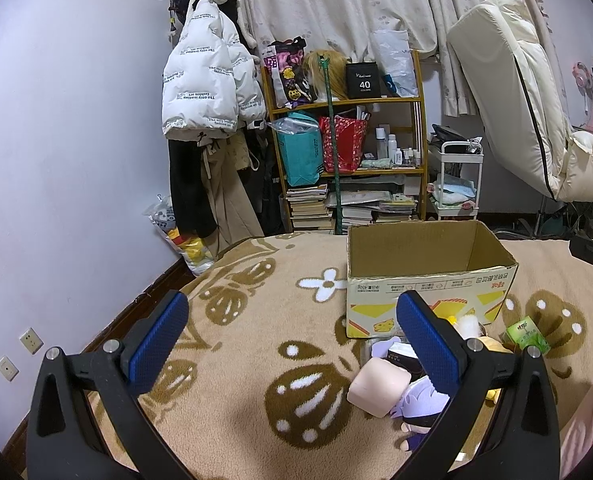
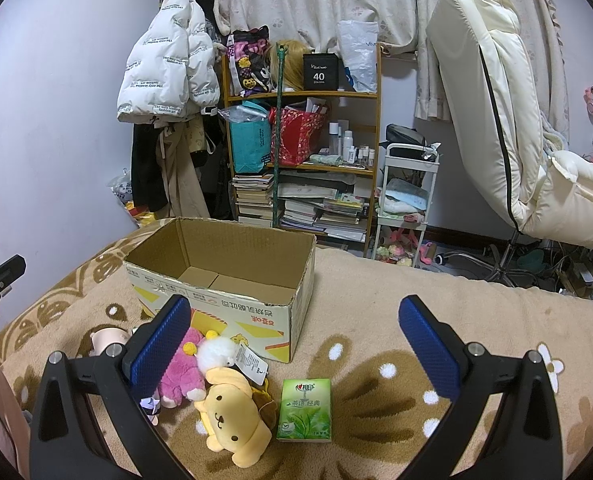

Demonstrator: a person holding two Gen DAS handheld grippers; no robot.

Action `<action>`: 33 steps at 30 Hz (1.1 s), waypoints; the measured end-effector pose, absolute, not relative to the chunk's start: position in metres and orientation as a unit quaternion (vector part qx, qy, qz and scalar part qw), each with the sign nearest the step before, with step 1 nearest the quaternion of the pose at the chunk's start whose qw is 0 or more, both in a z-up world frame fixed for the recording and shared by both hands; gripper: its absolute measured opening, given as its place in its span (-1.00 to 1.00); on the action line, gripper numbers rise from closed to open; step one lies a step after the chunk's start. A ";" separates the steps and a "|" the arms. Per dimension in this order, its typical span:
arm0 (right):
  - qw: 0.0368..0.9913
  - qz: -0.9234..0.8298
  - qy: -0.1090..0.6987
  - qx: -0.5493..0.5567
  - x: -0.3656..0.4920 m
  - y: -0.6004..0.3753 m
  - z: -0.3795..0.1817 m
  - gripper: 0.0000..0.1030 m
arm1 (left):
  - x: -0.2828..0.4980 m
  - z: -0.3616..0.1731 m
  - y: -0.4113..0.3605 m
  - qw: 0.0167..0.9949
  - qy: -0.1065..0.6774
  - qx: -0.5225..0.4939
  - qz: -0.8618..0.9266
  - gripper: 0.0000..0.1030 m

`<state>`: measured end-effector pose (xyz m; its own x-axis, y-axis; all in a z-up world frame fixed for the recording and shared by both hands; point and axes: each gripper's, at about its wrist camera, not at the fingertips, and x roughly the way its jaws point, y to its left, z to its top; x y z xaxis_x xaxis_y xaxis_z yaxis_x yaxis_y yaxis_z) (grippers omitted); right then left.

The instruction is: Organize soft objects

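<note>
Sitting empty on the floral blanket (image 2: 376, 280), the cardboard box (image 2: 224, 276) has plush toys (image 2: 224, 408) and a green tissue pack (image 2: 305, 410) lying just outside its front wall. Box print is mirrored; a black shelf box (image 2: 319, 73) reads "40". Left gripper (image 1: 292, 340) and right gripper (image 2: 292, 344) hang spread wide, grasping nothing.

Support surface: a bed covered by a tan fleece blanket (image 2: 376, 280) with brown and white flower motifs. Resting directly on it — an open cardboard box (image 2: 232, 280), empty inside; a yellow dog plush (image 2: 232, 420); a pink plush (image 2: 180, 372); a white pompom toy (image 2: 216, 352); a green tissue pack (image 2: 305, 410); a purple-haired doll (image 1: 416, 408), partly hidden, possibly lying on other items.
</note>
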<state>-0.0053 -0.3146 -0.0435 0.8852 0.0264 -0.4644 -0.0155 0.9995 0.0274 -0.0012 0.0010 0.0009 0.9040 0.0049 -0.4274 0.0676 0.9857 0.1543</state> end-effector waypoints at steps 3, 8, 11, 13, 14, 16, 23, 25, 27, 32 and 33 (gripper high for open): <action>0.971 0.011 0.238 0.011 -0.005 -0.312 -0.044 1.00 | -0.002 0.001 0.001 0.972 0.218 0.084 -0.016 0.99; 0.971 0.011 0.239 0.011 -0.005 -0.312 -0.044 1.00 | -0.002 0.001 0.001 0.972 0.218 0.083 -0.016 0.99; 0.971 0.011 0.239 0.011 -0.005 -0.312 -0.044 1.00 | -0.002 0.001 0.001 0.972 0.218 0.083 -0.016 0.99; 0.971 0.010 0.238 0.011 -0.005 -0.312 -0.044 1.00 | -0.002 0.001 0.001 0.972 0.218 0.083 -0.016 0.99; 0.971 0.010 0.239 0.011 -0.005 -0.312 -0.044 1.00 | -0.002 0.001 0.001 0.972 0.218 0.084 -0.016 0.99; 0.971 0.010 0.239 0.011 -0.005 -0.312 -0.044 1.00 | -0.002 0.000 0.001 0.972 0.218 0.083 -0.016 0.99; 0.971 0.009 0.239 0.010 -0.005 -0.313 -0.045 1.00 | -0.001 0.001 0.005 0.972 0.220 0.081 -0.015 0.99; 0.971 0.010 0.239 0.011 -0.005 -0.311 -0.045 1.00 | 0.000 0.001 0.007 0.972 0.221 0.081 -0.014 0.99; 0.971 0.010 0.240 0.012 -0.005 -0.314 -0.045 1.00 | -0.001 0.002 0.008 0.972 0.220 0.081 -0.014 0.99; 0.971 0.010 0.239 0.011 -0.005 -0.310 -0.046 1.00 | 0.001 0.000 0.008 0.971 0.225 0.082 -0.014 0.99; 0.971 0.010 0.239 0.010 -0.005 -0.311 -0.046 1.00 | 0.002 0.000 0.008 0.970 0.229 0.083 -0.015 0.99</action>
<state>-0.0046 -0.3107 -0.0458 0.8852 0.0244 -0.4645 -0.0144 0.9996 0.0250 0.0020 0.0080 -0.0004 0.8950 0.0099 -0.4460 0.0663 0.9857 0.1549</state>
